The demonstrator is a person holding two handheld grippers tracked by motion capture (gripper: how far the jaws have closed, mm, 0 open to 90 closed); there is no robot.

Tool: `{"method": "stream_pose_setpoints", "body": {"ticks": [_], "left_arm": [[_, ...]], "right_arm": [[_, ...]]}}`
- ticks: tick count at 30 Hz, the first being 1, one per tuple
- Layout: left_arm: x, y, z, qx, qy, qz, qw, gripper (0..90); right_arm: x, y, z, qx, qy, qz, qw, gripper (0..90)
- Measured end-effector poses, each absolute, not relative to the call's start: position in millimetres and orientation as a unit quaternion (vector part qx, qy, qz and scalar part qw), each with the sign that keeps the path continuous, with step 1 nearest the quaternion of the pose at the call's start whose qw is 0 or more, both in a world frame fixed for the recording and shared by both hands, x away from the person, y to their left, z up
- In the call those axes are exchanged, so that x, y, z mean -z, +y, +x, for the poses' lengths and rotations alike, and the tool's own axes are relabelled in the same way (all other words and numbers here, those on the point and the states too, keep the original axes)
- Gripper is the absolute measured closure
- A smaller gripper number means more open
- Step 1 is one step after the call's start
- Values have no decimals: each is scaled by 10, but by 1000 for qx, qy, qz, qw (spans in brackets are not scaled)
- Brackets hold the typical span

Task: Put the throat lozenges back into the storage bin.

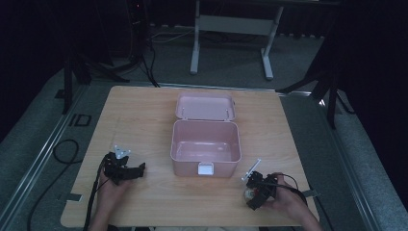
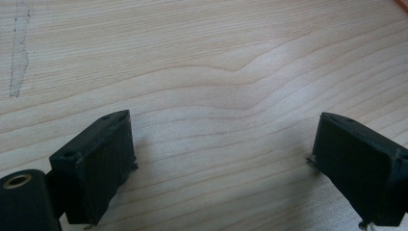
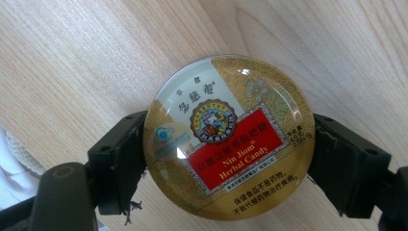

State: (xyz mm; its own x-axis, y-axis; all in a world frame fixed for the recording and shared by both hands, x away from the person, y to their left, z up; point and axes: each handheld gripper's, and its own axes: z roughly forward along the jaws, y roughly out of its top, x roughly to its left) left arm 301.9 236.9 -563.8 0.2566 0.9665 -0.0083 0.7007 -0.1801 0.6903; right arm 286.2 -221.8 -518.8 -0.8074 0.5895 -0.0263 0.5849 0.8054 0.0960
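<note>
Right now the right gripper (image 3: pixel 226 159) has its jaws against opposite sides of a round candy tin (image 3: pixel 230 137), which lies flat on the worktop (image 1: pixel 144 110) near its front right corner. In the right gripper view the black pads meet the tin's rim on both sides, so the tin is gripped, though how firmly is hard to judge from this angle. From above, the right gripper (image 1: pixel 255 192) sits in the person's hand just off the front right corner of the open pink box (image 1: pixel 206 147), whose lid (image 1: pixel 205 106) leans back toward the far edge.

The main risk is the tin itself. Its wall is curved, smooth and glossy, and the pads touch it only along a narrow stretch on each side. If the grip sits off the widest line, the tin will likely squirt forward or backward out of the jaws as it is lifted. A tilt of the hand could let the tin pivot between the two contact points and swing down.

If the tin is meant for the box, the near wall stands in the way; a low carry could knock the tin loose against the rim.

The left gripper (image 2: pixel 219 163) rests near the front left corner with jaws wide apart over bare wood, holding nothing.
</note>
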Motion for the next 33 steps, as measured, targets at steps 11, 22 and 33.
{"method": "stream_pose_setpoints", "body": {"ticks": [11, 22, 33], "left_arm": [[5637, 2368, 3019, -223, 567, 735, 297, 79], [5637, 2369, 3019, -223, 567, 735, 297, 79], [5638, 2367, 3021, -223, 567, 735, 297, 74]], "right_arm": [[5143, -2221, 2846, -40, 952, 302, 21, 201], [5058, -2241, 2879, -40, 950, 308, 20, 201], [4941, -2290, 2910, -43, 949, 312, 25, 201]]}}
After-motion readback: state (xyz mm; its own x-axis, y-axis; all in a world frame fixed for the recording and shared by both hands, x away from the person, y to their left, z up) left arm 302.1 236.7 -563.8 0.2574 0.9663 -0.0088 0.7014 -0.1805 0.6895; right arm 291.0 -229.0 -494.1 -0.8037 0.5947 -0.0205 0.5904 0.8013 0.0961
